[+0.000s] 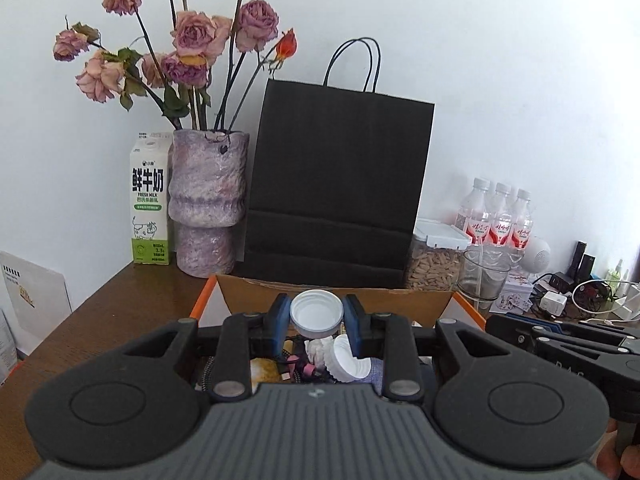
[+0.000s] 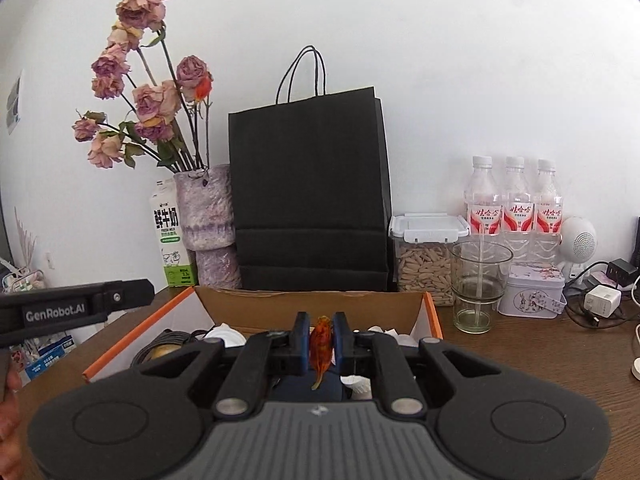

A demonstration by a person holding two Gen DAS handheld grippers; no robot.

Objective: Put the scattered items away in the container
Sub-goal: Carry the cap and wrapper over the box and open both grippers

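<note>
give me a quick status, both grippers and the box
Left gripper shut on white cap. Right gripper shut on orange dried petal. Both over the cardboard box, already holding clutter. Nothing in the way.

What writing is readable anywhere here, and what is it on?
"鲜牛奶" and "FRESH MILK": milk carton.
"GenRobot.AI": left gripper's side, seen from the right wrist.
Red script on the three bottles: too stylised to read surely.
Carton's small print, tin: too small or blurred.
</note>
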